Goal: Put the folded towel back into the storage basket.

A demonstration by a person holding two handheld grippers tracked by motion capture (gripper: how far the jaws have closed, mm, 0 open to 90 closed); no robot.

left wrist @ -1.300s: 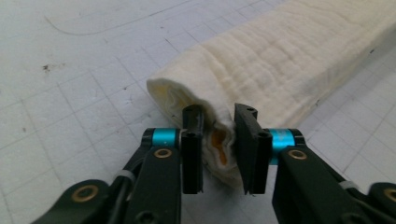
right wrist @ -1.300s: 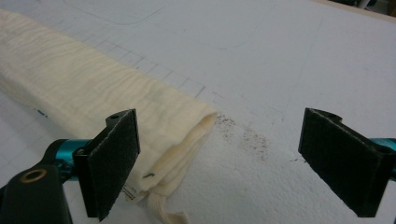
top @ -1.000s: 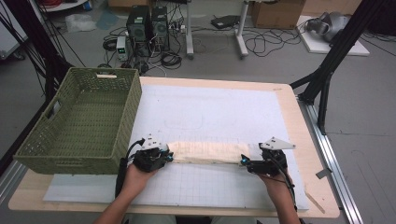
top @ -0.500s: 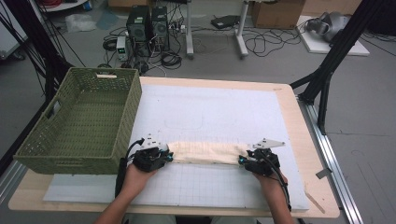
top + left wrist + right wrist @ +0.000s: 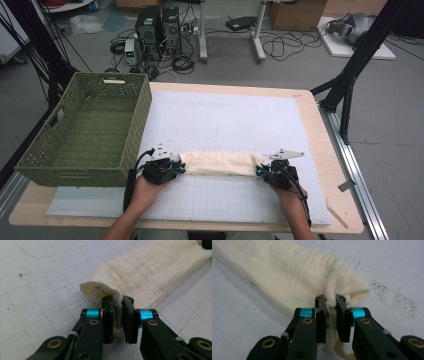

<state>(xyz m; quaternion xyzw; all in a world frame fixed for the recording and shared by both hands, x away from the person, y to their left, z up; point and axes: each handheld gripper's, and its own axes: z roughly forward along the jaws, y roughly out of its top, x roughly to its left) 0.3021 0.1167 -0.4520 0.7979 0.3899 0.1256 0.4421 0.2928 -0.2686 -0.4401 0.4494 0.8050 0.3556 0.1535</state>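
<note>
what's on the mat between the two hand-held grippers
The folded cream cloth spans from the left hand-held gripper to the right hand-held gripper, seen in the high view.

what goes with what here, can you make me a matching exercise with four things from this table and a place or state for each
Things:
1. cream folded cloth
2. green woven basket
3. left gripper
4. right gripper

Places or states:
a. stands at the table's left edge
b. shut on the cloth's right end
c. lies stretched between the two grippers
d. shut on the cloth's left end

Pairs: 1-c, 2-a, 3-d, 4-b

Grey floor (image 5: 390, 125), PCs (image 5: 159, 22), cables (image 5: 285, 47)
</note>
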